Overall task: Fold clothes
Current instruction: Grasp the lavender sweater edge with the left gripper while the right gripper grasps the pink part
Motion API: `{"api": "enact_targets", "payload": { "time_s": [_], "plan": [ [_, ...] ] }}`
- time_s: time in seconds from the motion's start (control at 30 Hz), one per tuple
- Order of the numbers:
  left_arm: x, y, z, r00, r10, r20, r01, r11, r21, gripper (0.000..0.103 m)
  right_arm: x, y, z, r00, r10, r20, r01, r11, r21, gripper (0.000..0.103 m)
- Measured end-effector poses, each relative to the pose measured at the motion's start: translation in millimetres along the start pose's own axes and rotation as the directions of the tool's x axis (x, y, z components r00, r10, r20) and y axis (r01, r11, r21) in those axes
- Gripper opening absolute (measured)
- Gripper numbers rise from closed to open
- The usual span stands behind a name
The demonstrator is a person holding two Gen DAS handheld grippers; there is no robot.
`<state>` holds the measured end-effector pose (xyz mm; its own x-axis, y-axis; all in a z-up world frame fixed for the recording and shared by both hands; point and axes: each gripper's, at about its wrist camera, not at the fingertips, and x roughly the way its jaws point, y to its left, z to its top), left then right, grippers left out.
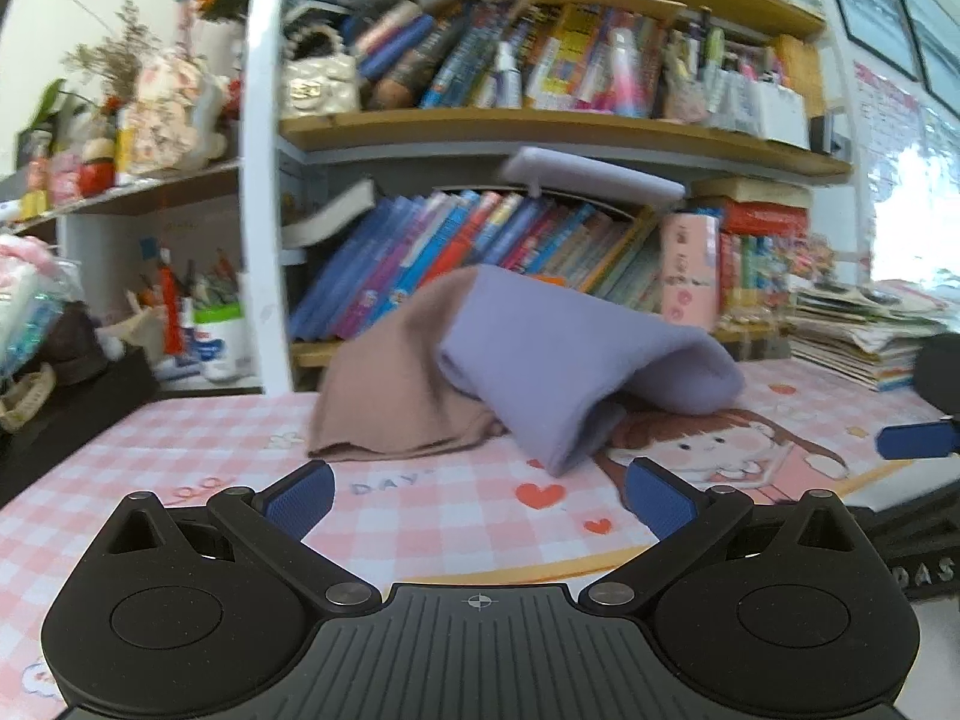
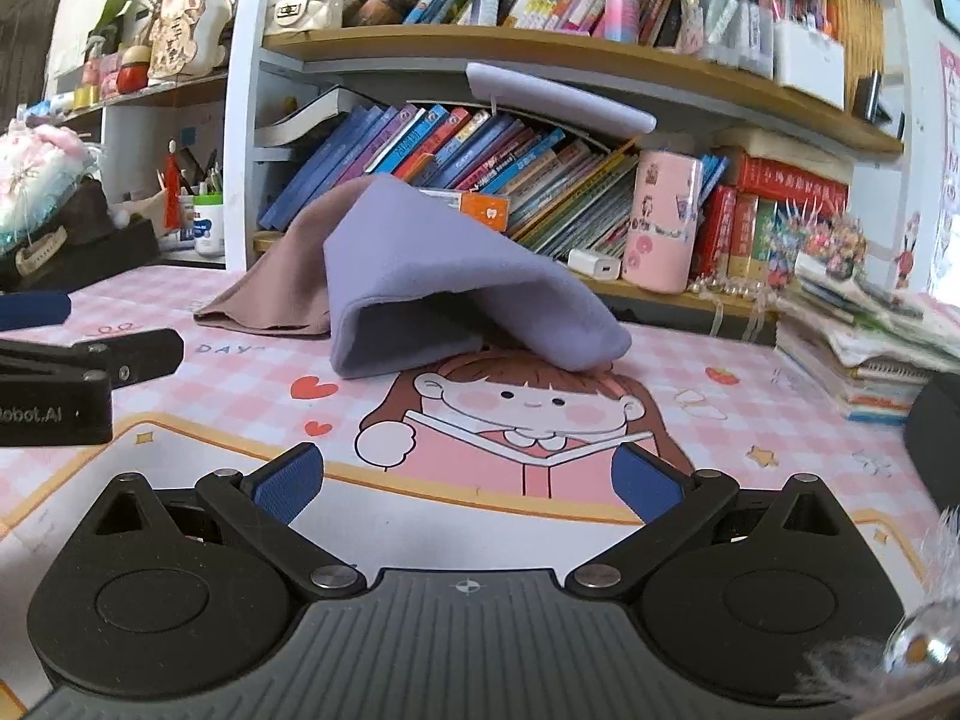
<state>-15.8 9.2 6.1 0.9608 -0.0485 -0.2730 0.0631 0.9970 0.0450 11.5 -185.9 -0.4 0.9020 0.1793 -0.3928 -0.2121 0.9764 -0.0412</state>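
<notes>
Item one, the garment (image 2: 468, 300): a lilac piece with a brown panel behind it, which I found heaped in a tent-like mound on the pink checked desk mat (image 2: 750, 372), its front edge lying just above the cartoon girl (image 2: 528, 408) printed on that mat, its back toward the bookshelf (image 2: 540, 162). It stood peaked, not flat, so I judged the folding barely begun or the cloth just dropped there for a fresh start. Item two, the left gripper (image 1: 477, 495): I held it low over the mat on the near side of the garment, fingers spread wide with nothing between them, lined up on the garment's lower hem, presumably to take a corner. Item three, the right gripper (image 2: 468, 480): likewise spread and empty, near the girl's collar, short of the garment, its mate visible at the left edge. Neither touched the cloth. Both sat back, I judged, to leave room for picking edges.
</notes>
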Motion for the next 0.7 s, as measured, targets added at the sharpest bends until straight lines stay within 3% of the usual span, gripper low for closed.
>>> {"api": "enact_targets", "payload": {
  "time_s": [0.13, 0.2, 0.27, 0.33, 0.43, 0.63, 0.7],
  "plan": [
    [10.3, -0.6, 0.8, 0.997, -0.058, -0.059, 0.059, 0.998, 0.009, 0.103, 12.8, -23.5, 6.2, 0.993, 0.112, -0.026, -0.107, 0.986, 0.128, 0.103],
    [16.6, 1.4, 0.6, 0.991, -0.098, -0.093, 0.098, 0.995, -0.004, 0.103, 29.6, -42.9, 21.5, 0.983, 0.184, -0.021, -0.175, 0.960, 0.219, 0.103],
    [21.1, 0.2, 0.4, 0.990, -0.092, -0.106, 0.094, 0.996, 0.014, 0.103, 49.5, -64.3, 38.7, 0.967, 0.253, -0.006, -0.237, 0.916, 0.322, 0.101],
    [25.7, -3.9, 2.8, 0.992, -0.066, -0.104, 0.072, 0.996, 0.060, 0.102, 77.3, -88.3, 52.7, 0.945, 0.326, 0.011, -0.293, 0.835, 0.466, 0.101],
    [41.6, -13.9, 16.1, 0.996, -0.026, -0.091, 0.037, 0.991, 0.130, 0.101, 123.6, -119.9, 67.2, 0.906, 0.420, 0.049, -0.350, 0.681, 0.643, 0.100],
    [89.1, -58.3, 26.2, 0.995, 0.022, -0.094, 0.009, 0.946, 0.323, 0.100, 176.5, -160.4, 57.3, 0.876, 0.441, 0.196, -0.393, 0.416, 0.820, 0.100],
    [110.3, -74.7, 22.0, 0.993, 0.051, -0.105, -0.006, 0.923, 0.384, 0.096, 183.9, -169.0, 46.7, 0.870, 0.448, 0.205, -0.386, 0.361, 0.849, 0.097]
  ]
}}
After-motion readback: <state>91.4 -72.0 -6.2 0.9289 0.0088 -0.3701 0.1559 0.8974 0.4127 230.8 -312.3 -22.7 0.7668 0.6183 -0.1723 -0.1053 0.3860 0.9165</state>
